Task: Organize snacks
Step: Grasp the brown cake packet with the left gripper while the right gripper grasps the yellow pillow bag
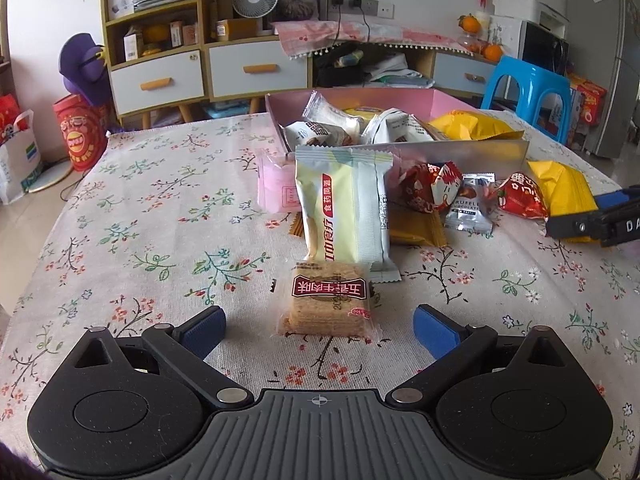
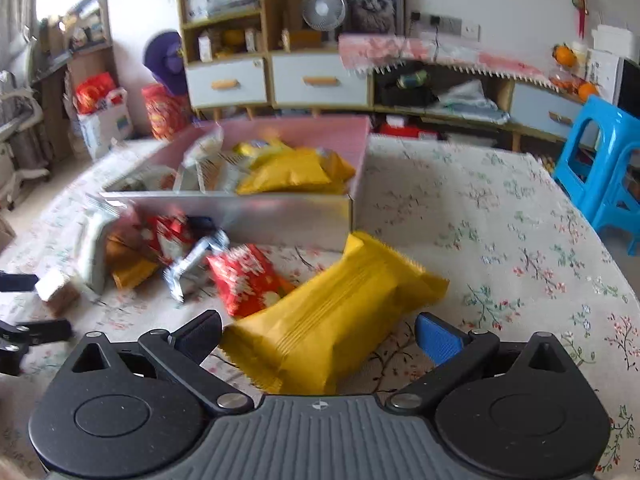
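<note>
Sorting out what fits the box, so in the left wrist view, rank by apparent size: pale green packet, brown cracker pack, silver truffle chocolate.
1. pale green packet
2. brown cracker pack, though it lies nearer the camera
3. silver truffle chocolate

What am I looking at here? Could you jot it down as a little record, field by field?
Setting: table with floral cloth
Container: pink box already holding several snacks
Left gripper: open, cracker packet lying ahead of its fingers
Right gripper: open, yellow packet between its fingers
Loose on table: red packets, pale green packet
</note>
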Demonstrator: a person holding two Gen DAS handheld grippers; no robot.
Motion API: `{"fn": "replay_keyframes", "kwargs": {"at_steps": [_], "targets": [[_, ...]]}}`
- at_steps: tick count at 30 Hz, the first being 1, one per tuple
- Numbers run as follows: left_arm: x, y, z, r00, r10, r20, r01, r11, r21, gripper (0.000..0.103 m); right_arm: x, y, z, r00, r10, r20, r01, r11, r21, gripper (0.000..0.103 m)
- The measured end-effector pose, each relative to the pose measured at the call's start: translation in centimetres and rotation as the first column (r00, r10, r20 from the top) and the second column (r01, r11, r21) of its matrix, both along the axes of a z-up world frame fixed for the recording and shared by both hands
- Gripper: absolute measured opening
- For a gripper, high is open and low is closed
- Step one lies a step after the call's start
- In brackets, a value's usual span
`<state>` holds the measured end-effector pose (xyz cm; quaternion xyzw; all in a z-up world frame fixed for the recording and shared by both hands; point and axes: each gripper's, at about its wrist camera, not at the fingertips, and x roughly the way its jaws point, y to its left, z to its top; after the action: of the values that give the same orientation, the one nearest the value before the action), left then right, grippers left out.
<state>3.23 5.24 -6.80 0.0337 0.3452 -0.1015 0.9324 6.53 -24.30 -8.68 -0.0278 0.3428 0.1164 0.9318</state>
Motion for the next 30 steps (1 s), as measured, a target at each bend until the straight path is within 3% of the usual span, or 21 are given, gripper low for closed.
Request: {"fn": "replay_keyframes", "kwargs": {"at_steps": [11, 18, 24, 28, 30], "targets": [[0.2, 0.3, 0.1, 0.999, 0.038, 0.005, -0.037, 0.999, -0.028, 0.101, -1.0, -3.1, -0.4, 0.995, -0.092, -0.042, 0.091, 0.996, -0.015, 0.094], [0.2, 0.4, 0.2, 0.999, 0.042, 0.014, -0.042, 0.998, -0.036, 0.097, -0.5, -2.0, 0.2, 0.999, -0.041, -0.018, 0.042, 0.999, 0.022, 0.094], [0.3, 0.6, 0.3, 0.998, 0.053, 0.021, -0.052, 0.997, -0.048, 0.087, 0.9, -2.5, 0.0, 0.997, -0.069, -0.034, 0.071, 0.997, 0.045, 0.083], [0.3, 0.5, 0.4, 0.998, 0.048, 0.026, -0.047, 0.998, -0.048, 0.074, 1.0, -2.8, -0.1, 0.997, -0.080, -0.016, 0.081, 0.996, 0.042, 0.077], [0.3, 0.3, 0.5, 0.999, 0.042, 0.032, -0.041, 0.998, -0.039, 0.066, 1.0, -2.7, -0.1, 0.997, -0.078, -0.009, 0.079, 0.996, 0.036, 0.069]]}}
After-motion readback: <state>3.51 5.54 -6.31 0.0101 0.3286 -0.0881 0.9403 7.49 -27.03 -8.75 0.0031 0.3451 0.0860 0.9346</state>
